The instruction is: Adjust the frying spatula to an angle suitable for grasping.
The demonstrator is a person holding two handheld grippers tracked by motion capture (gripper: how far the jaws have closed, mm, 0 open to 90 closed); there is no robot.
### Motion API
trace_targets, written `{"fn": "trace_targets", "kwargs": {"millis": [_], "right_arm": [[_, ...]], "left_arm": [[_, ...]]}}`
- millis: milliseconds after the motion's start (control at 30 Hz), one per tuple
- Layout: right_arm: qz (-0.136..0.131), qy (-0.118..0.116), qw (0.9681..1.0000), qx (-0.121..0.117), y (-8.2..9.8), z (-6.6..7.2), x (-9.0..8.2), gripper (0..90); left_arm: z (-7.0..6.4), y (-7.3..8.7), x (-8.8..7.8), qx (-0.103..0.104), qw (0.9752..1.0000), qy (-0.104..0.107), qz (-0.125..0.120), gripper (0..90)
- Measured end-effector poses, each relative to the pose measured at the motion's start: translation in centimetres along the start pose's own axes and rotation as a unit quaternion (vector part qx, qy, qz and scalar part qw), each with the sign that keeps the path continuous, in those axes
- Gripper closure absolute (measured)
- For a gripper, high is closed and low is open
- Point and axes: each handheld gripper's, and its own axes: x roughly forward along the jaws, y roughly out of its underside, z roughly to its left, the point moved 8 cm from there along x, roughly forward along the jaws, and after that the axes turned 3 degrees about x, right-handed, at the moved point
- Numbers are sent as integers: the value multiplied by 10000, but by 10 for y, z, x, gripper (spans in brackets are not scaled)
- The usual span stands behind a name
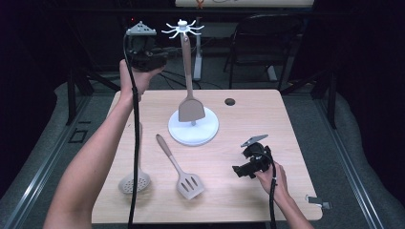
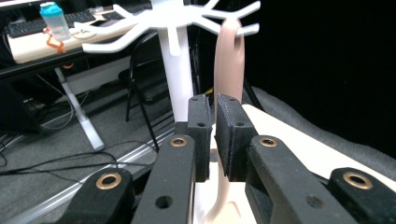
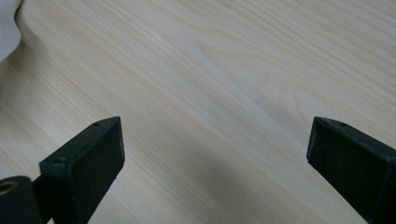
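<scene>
Hanging off the rack, the spatula seems clamped by the left gripper; yanking could unhook it. Right gripper gapes empty.

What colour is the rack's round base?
White; the rack's round base shows best in the high view.

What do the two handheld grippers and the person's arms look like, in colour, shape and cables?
Both the left gripper and the right gripper are black, each topped by a grey three-cornered plate and trailing a black cable. Their jaws are blocky black pads with small screw holes; the left gripper view shows brass-coloured rings on the links. The forearms are bare, no sleeves or gloves.
</scene>
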Motion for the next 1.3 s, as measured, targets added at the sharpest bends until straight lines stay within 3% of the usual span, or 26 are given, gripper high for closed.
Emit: {"fn": "trace_targets", "kwargs": {"millis": [200,367,667,1300], "right_arm": [[-89,-82,9999,50,-2,4,0,36],[-110,-48,9999,47,-2,4,1,36],[-69,-41,10000,3,-1,3,0,37],[26,6,10000,-71,-1,3,-1,40]], "left_arm": [[1,-14,0,12,9999,40,-163,841],[3,-21,1,74,9998,-134,-152,841],[13,-22,3,-177,9993,-247,-205,842],[29,-22,9,-273,9979,-576,-96,846]]}}
